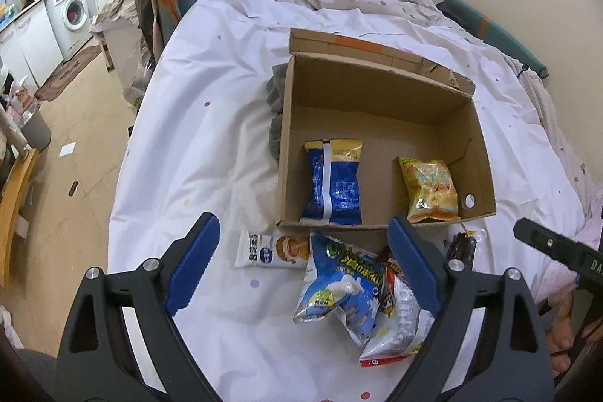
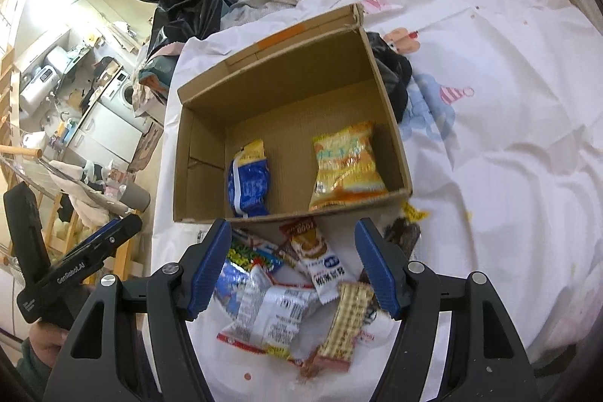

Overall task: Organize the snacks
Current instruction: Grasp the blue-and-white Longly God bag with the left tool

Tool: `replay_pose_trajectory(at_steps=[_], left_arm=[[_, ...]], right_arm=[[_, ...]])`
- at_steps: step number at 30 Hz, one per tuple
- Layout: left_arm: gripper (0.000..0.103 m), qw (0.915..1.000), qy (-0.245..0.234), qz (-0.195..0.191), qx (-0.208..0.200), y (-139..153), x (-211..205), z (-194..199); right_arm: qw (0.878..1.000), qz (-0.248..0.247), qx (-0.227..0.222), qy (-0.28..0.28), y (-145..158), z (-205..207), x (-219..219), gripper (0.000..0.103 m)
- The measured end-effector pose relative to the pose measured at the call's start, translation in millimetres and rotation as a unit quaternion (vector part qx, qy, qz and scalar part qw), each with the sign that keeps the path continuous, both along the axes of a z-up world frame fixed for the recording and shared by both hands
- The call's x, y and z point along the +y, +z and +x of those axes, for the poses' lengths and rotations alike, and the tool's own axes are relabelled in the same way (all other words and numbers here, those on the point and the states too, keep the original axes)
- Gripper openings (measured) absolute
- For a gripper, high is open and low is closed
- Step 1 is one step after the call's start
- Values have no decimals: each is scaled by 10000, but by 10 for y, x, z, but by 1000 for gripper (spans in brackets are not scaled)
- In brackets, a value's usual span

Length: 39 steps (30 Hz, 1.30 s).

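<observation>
An open brown cardboard box (image 1: 380,93) sits on a bed covered with a white sheet (image 1: 211,145) dotted with small coloured spots. Inside the box, a blue and gold foil snack bag (image 1: 333,183) lies toward the left and a yellow-orange crinkly snack packet (image 1: 429,191) lies toward the right, well apart from each other. Just in front of the box's near wall, a loose heap of snacks rests on the sheet: a white wrapper with a biscuit picture (image 1: 269,249) at the left, a light-blue and white pouch with green lettering (image 1: 339,285) in the middle, and a silver-white packet with a red edge (image 1: 395,326) to its right. A tan waffle-patterned bar (image 2: 346,323) lies at the near right of the heap. The left tool (image 1: 303,270) hovers above the heap with its blue-padded jaws wide apart and nothing gripped. The right tool (image 2: 294,266) also hangs over the heap, jaws apart and empty.
</observation>
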<state>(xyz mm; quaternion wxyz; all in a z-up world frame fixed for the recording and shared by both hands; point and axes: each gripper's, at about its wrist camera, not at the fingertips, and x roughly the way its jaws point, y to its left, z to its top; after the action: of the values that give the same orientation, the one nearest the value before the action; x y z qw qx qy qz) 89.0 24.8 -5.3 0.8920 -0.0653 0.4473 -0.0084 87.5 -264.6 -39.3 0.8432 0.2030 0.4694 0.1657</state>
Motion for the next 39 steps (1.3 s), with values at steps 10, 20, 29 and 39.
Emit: replay_pose_trajectory(at_steps=[10, 20, 29, 39], left_arm=[[89, 9965, 711, -245, 371, -174, 305, -14], [89, 9836, 358, -826, 1564, -777, 34, 210], [80, 9719, 193, -937, 2151, -1145, -197, 306], [61, 9631, 28, -1137, 2440, -1346, -372, 345]], right_arm=[[9994, 4, 174, -289, -145, -130, -202, 71], [9981, 109, 454, -405, -273, -29, -219, 71], [9982, -41, 432, -403, -271, -15, -218, 71], [9981, -28, 446, -435, -282, -13, -253, 71]])
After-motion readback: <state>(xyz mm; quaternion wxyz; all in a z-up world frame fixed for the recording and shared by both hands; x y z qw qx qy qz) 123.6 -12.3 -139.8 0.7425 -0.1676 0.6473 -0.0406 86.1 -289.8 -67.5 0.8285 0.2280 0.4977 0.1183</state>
